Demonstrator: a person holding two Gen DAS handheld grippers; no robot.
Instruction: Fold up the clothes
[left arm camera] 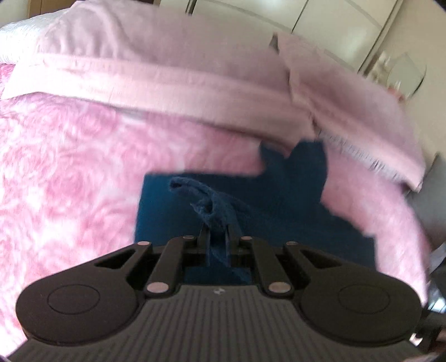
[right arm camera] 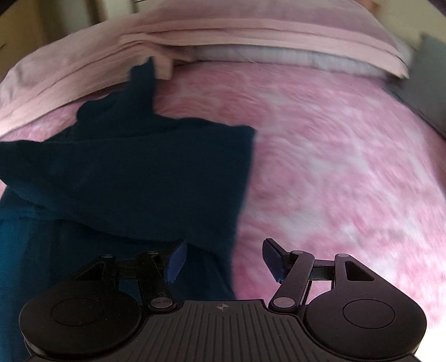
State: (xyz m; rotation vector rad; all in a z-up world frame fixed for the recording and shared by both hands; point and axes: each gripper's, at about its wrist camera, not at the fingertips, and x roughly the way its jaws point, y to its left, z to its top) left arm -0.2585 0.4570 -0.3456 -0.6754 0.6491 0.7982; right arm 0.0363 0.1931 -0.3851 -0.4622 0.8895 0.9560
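Garment (right arm camera: 133, 167), dark blue, lies on the pink bed (right arm camera: 334, 167) near the pillows (right arm camera: 251, 25). Left gripper (left arm camera: 218, 222) pinches a bunched fold; right gripper (right arm camera: 223, 260) gapes empty over its right edge, beside bare bedspread.

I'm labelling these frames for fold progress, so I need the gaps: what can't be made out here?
- Dark blue garment: its type is unclear; cut off by the right wrist view's left edge and blurred.
- Which part of it the left gripper pinches: bunched cloth hides it in the left wrist view.
- Items by the wall mirror: too small and blurred.
- Right gripper: open, holding nothing.
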